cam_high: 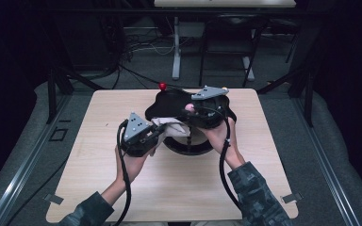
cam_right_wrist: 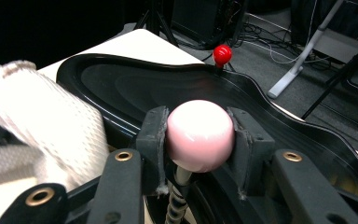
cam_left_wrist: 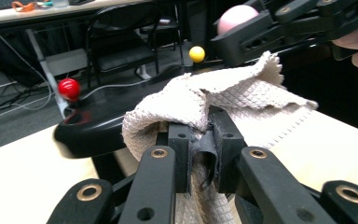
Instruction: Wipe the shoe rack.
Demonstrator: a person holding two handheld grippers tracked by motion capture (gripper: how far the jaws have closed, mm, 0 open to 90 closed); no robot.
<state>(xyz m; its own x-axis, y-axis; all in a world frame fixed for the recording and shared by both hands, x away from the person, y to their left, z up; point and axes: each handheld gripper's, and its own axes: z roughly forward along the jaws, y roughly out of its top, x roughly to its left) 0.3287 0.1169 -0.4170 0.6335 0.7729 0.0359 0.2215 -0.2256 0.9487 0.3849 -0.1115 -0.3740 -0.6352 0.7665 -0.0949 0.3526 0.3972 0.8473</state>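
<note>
1. On the counter [cam_high: 99, 188], near its middle, stands a black tray-like piece [cam_right_wrist: 135, 88] with a wavy rim. It is raised off the surface on a round black base [cam_high: 188, 147].
2. Coloured knobs rise from the piece on thin stems: a red ball [cam_right_wrist: 222, 54] at the far edge, a yellow ball [cam_left_wrist: 196, 54] at another, and a pink ball [cam_right_wrist: 200, 135] at the near side.
3. The right tool [cam_right_wrist: 199, 140] has its jaws closed against the two sides of the pink ball, with the ball's stem hanging down between them. The likely reason is to steady the black piece while the other hand works on it.
4. The left tool [cam_left_wrist: 200, 149] is clamped on a bunched fold of an off-white textured cloth [cam_left_wrist: 223, 98]. The jaws stand almost together, with only fabric pinched between them.
5. The cloth drapes up and over the jaw tips and reaches toward the black surface. It lies between the two tools at the near edge of the piece, as the high view shows.
6. Holding the cloth by a gathered fold leaves a loose pad ahead of the jaws, which suits wiping the glossy surface.
7. Whether the cloth is pressing on the black piece at this moment cannot be told.
</note>
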